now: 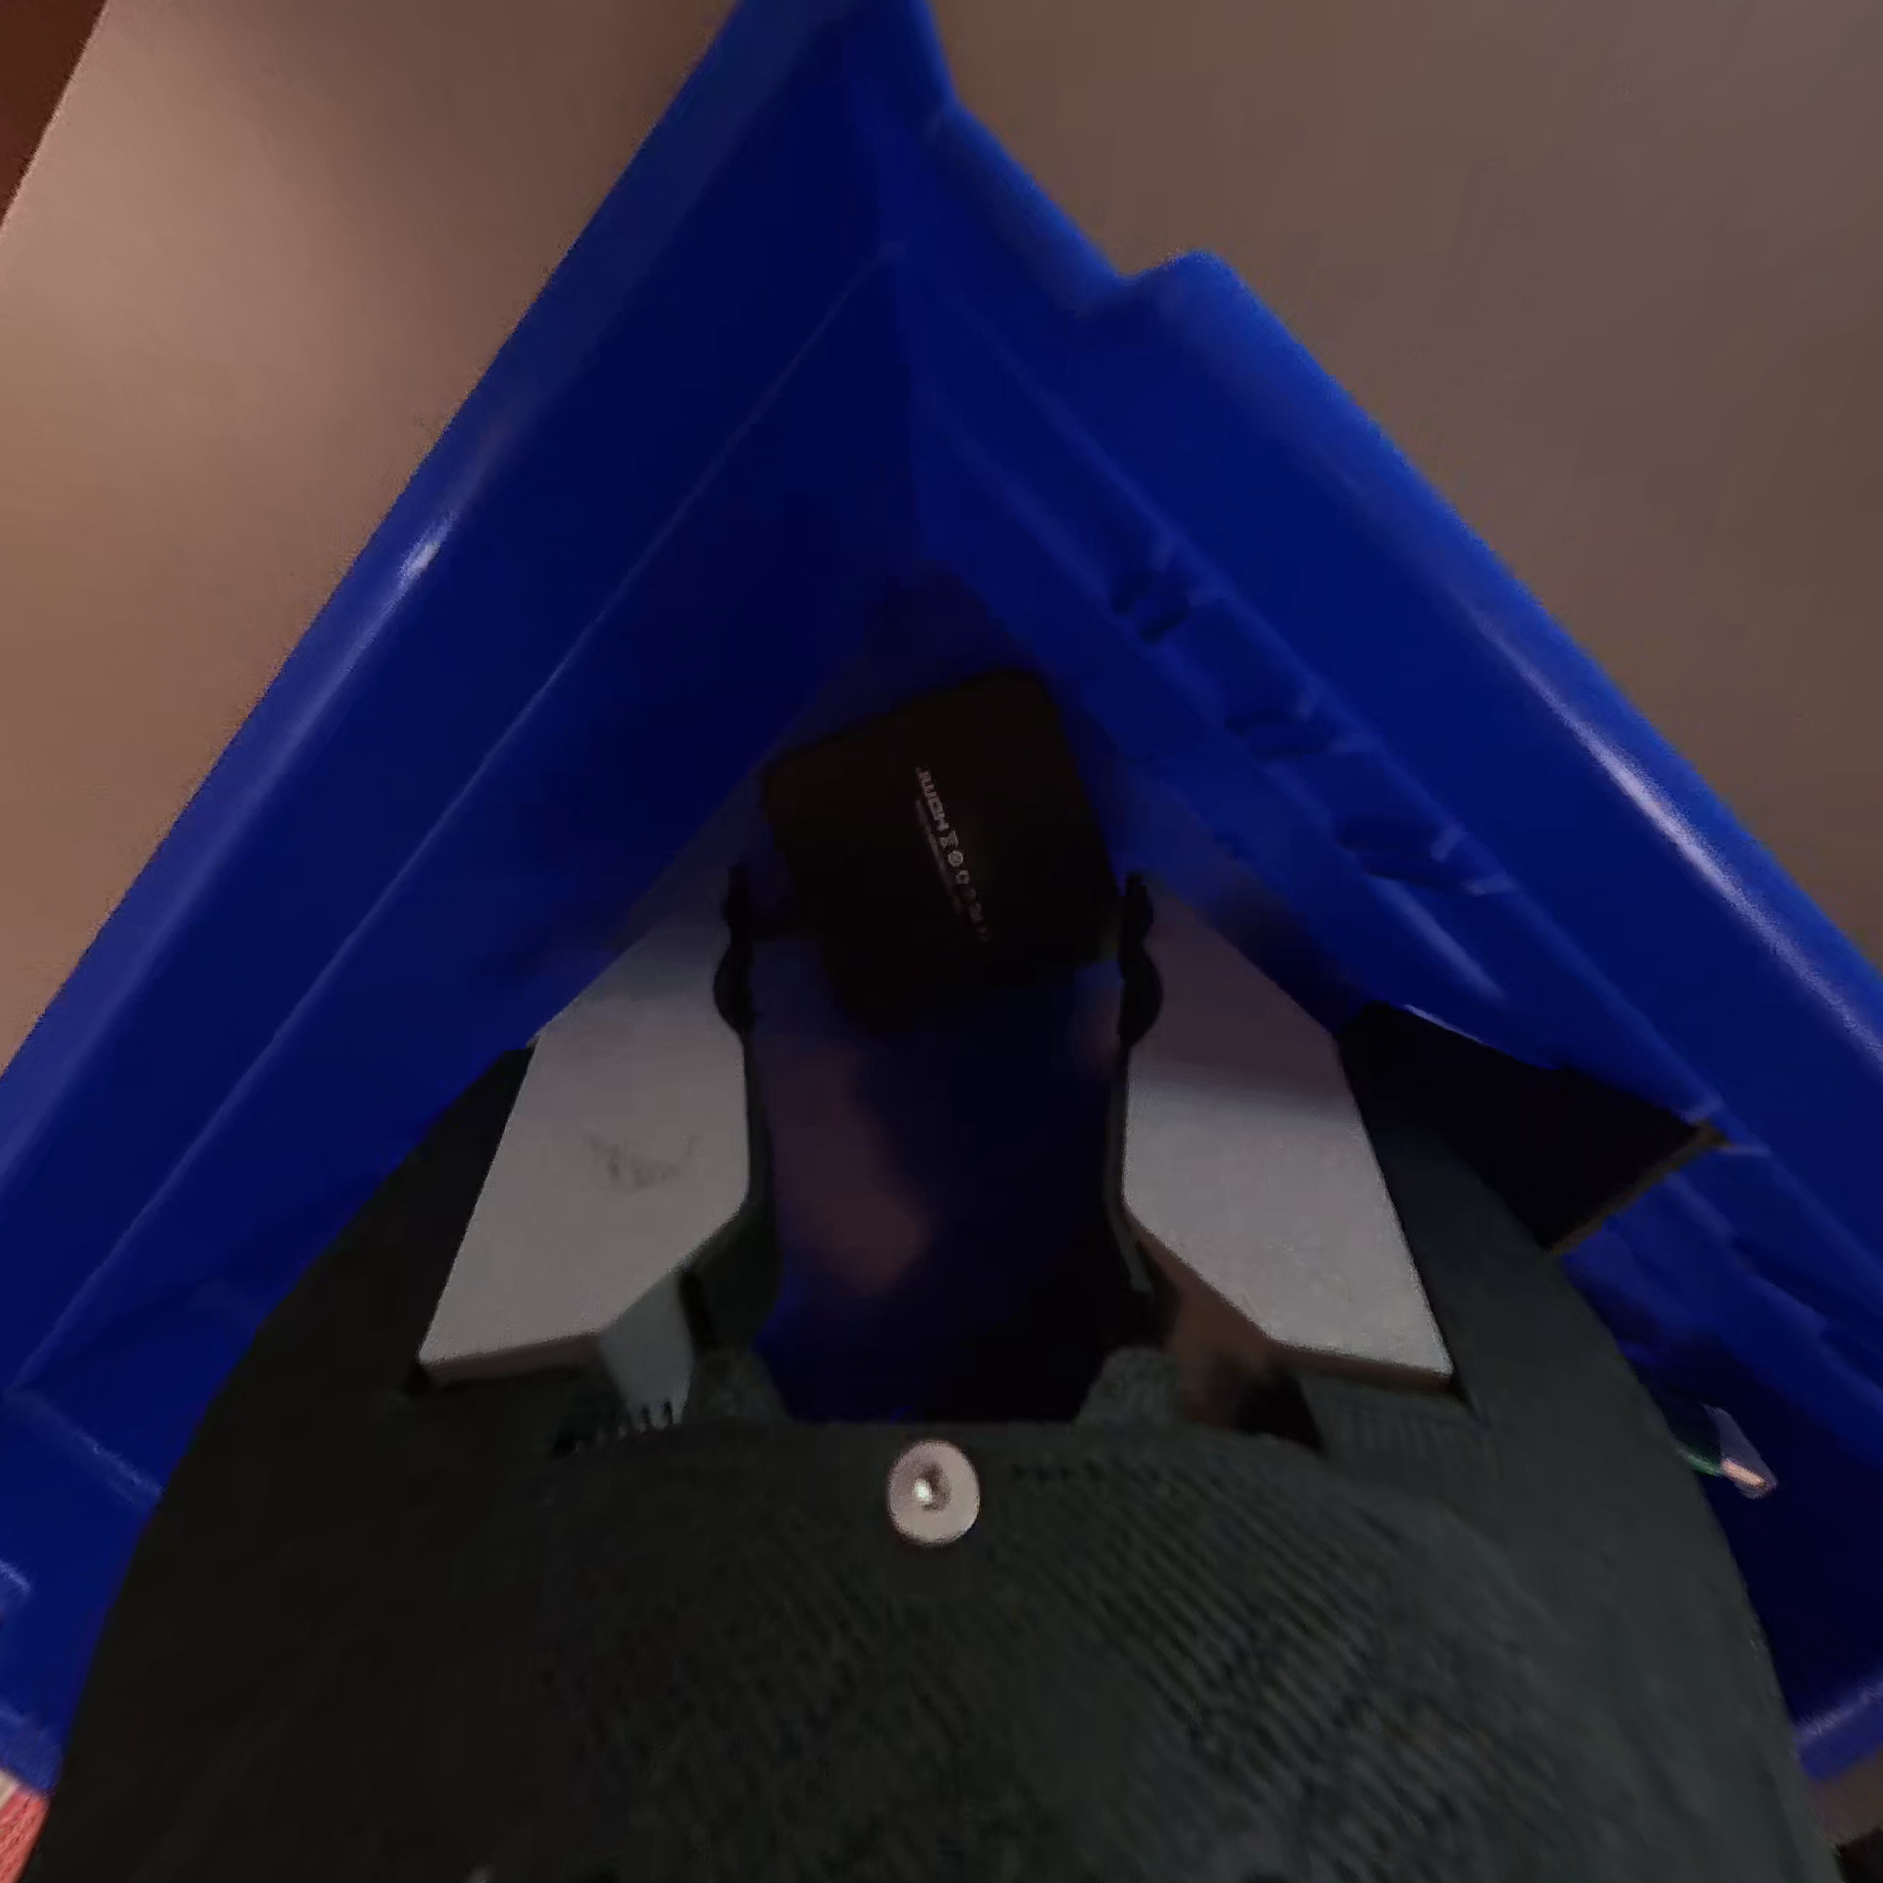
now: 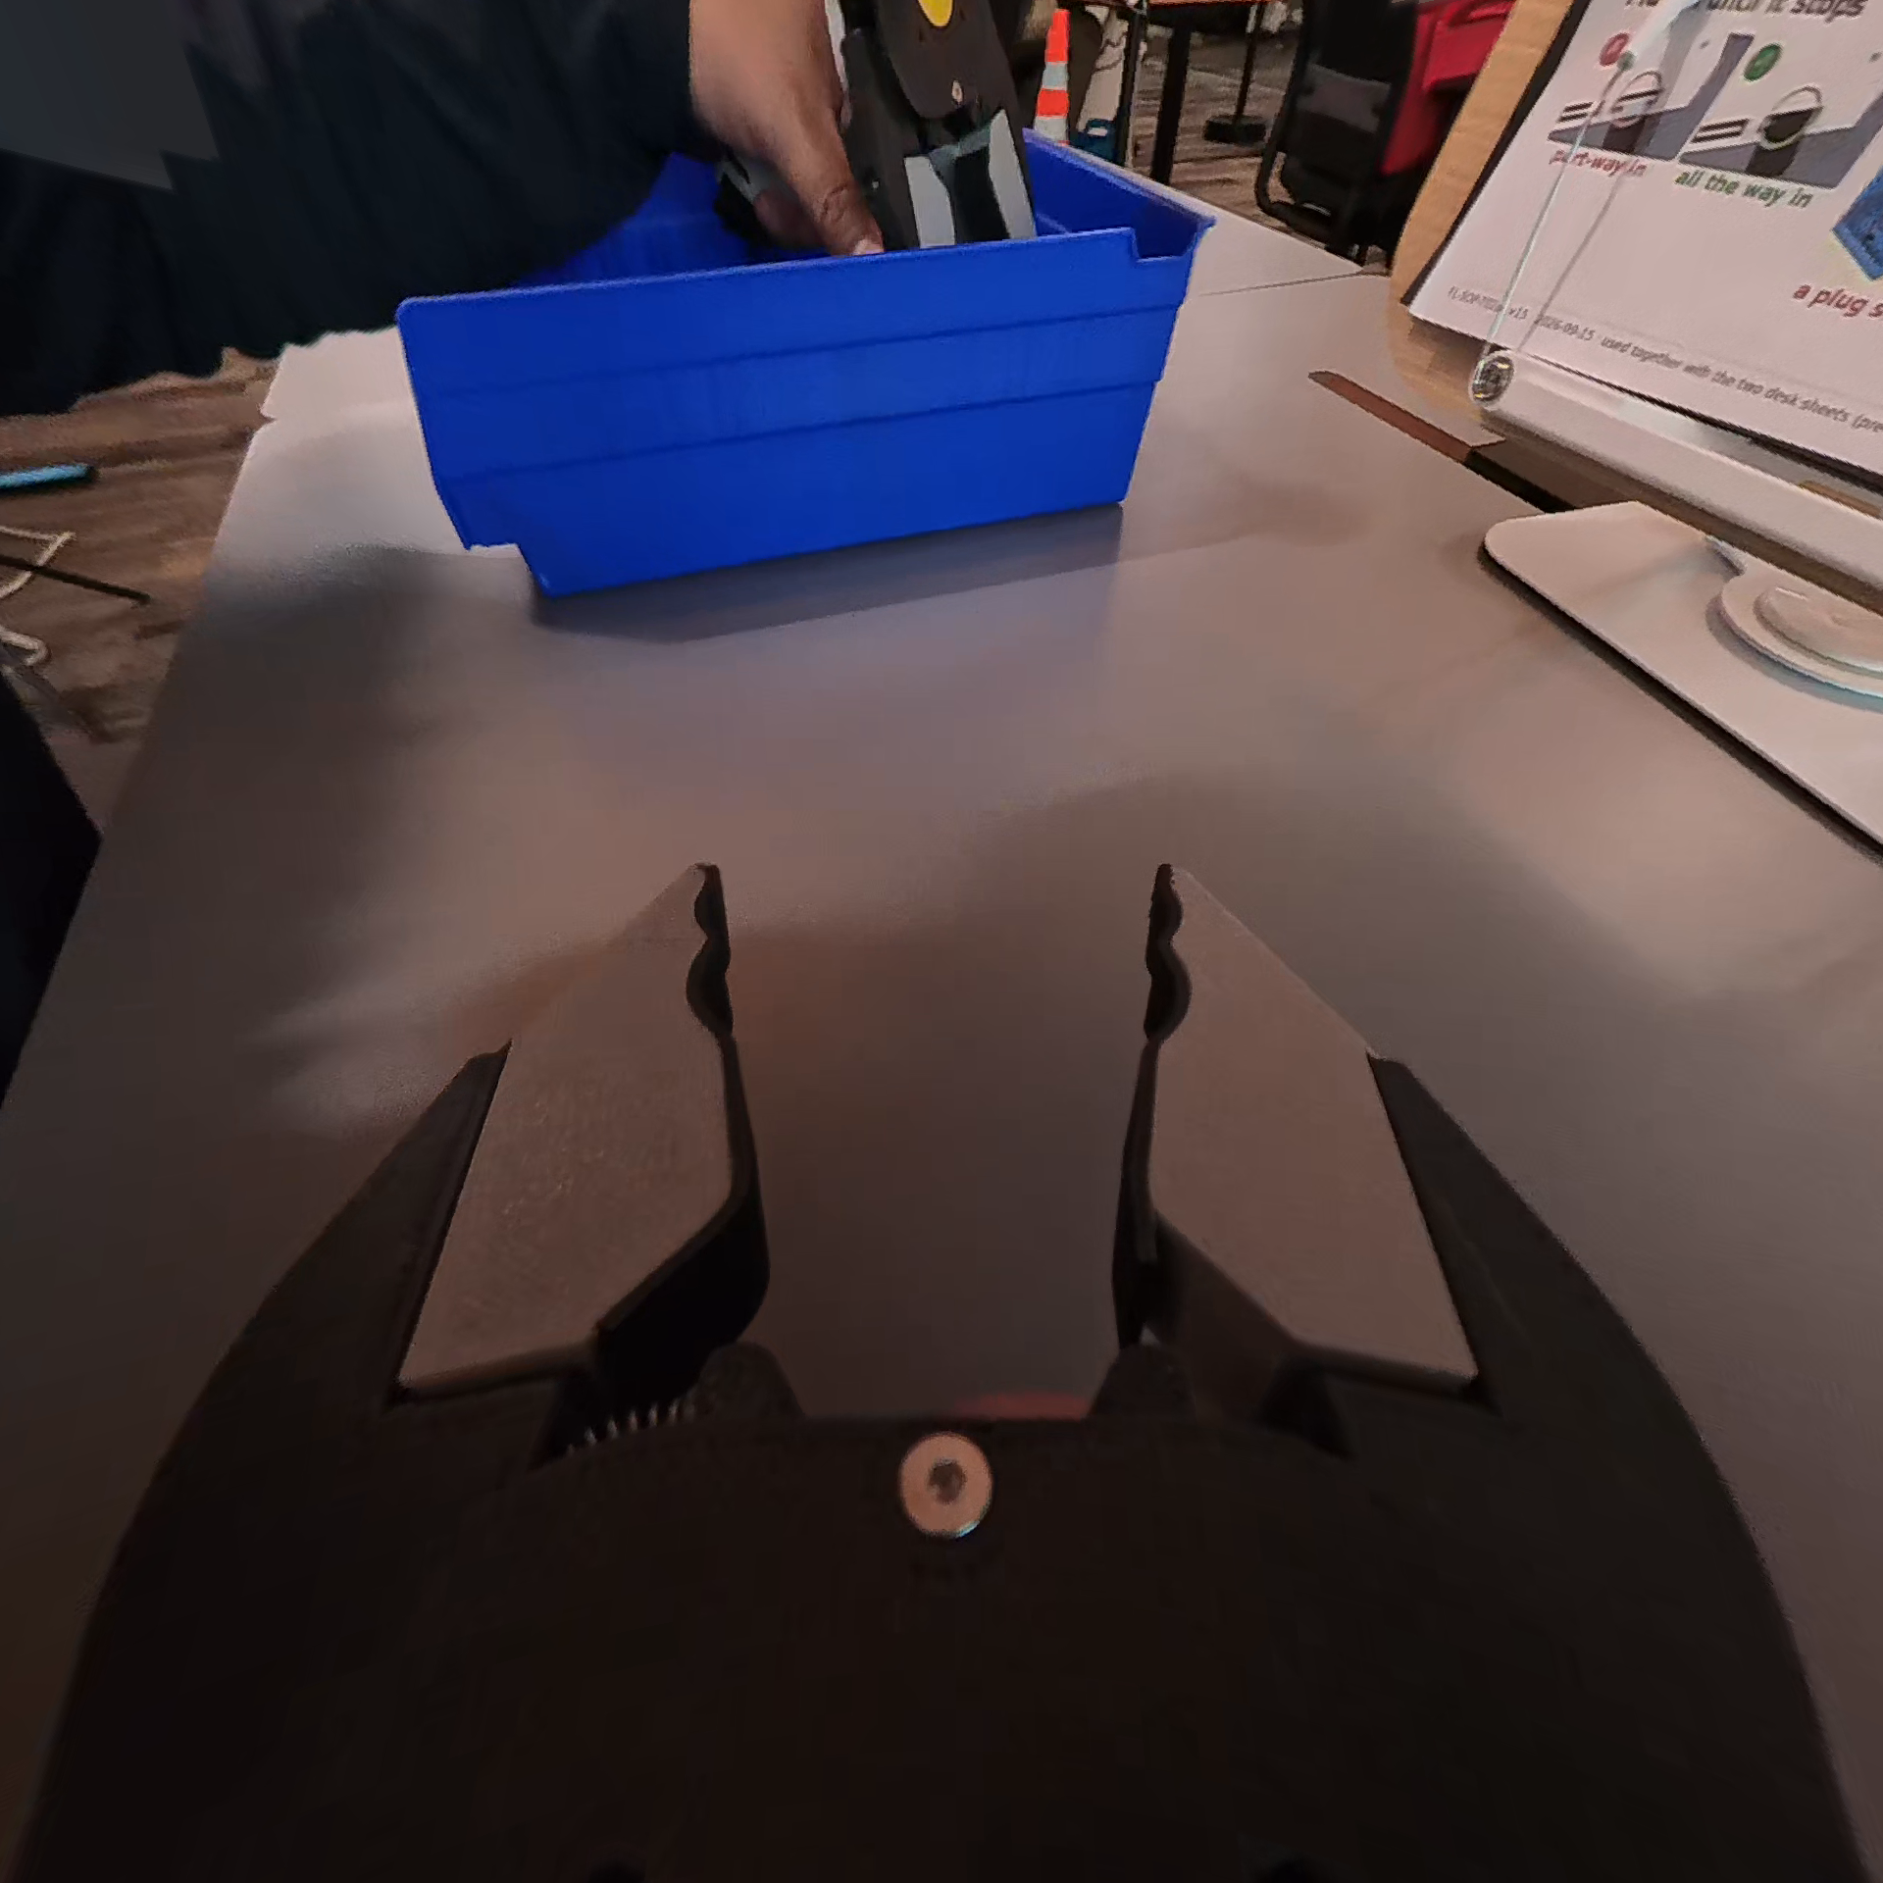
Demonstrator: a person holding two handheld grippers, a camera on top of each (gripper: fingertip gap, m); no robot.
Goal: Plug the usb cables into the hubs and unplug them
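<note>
The left gripper [image 1: 932, 943] is deep inside the blue bin [image 1: 509, 815], pointing into a corner of it. A small black box [image 1: 932, 846] with pale writing on it lies right in that corner. The gripper's two fingers are spread, one on each side of the near end of the box. The view is dark and blurry, so it is hard to tell if they touch it yet. To grab well here, the fingers should likely sit square on the two flat sides of the box and squeeze slowly. The bin walls are very close, so a finger could bump a wall and push the box crooked. In the right wrist view, the bin [image 2: 795, 408] stands near the far edge of the grey tabletop [image 2: 917, 734], and a hand [image 2: 785, 132] holds the left gripper down in it. The right gripper [image 2: 937, 917] hangs over the bare middle of the tabletop, spread wide and holding nothing. A printed sheet on a stand [image 2: 1671, 204] is at the right edge.
</note>
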